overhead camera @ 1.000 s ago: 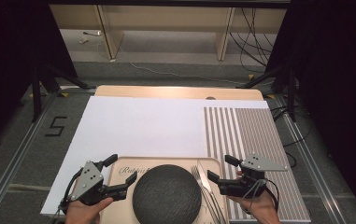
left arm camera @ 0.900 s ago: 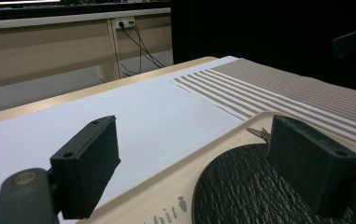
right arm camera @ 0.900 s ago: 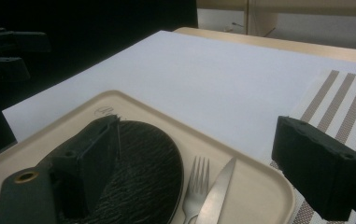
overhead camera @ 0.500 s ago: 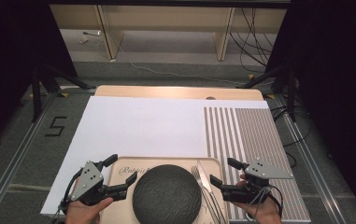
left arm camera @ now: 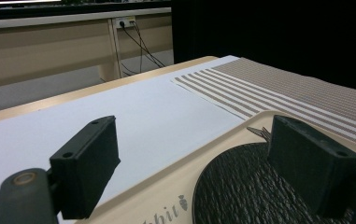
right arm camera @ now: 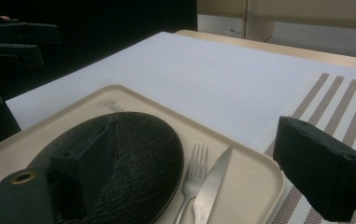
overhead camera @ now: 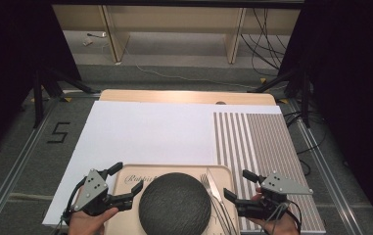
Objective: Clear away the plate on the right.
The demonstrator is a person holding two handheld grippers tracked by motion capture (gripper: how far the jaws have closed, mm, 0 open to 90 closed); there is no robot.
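at tray (overhead camera: 125, 172) sides, left gripper (overhead camera: 123, 184) and right gripper (overhead camera: 238, 184) agape, empty.

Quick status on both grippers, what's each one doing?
Left gripper: open, holding nothing, at the tray's left edge.
Right gripper: open, holding nothing, at the tray's right edge.

The high view looks forward and down from above the person's side of the pale wooden table (overhead camera: 184, 96), taking in its whole top. The left gripper view sits low at the near left edge, facing across toward the far right corner. The right gripper view sits low at the near right edge, facing far left. All three share the beige rectangular plastic tray (overhead camera: 128, 172) (left arm camera: 166, 186) (right arm camera: 250, 179) with the round black textured plate (overhead camera: 175, 205) (left arm camera: 241, 182) (right arm camera: 143, 144).
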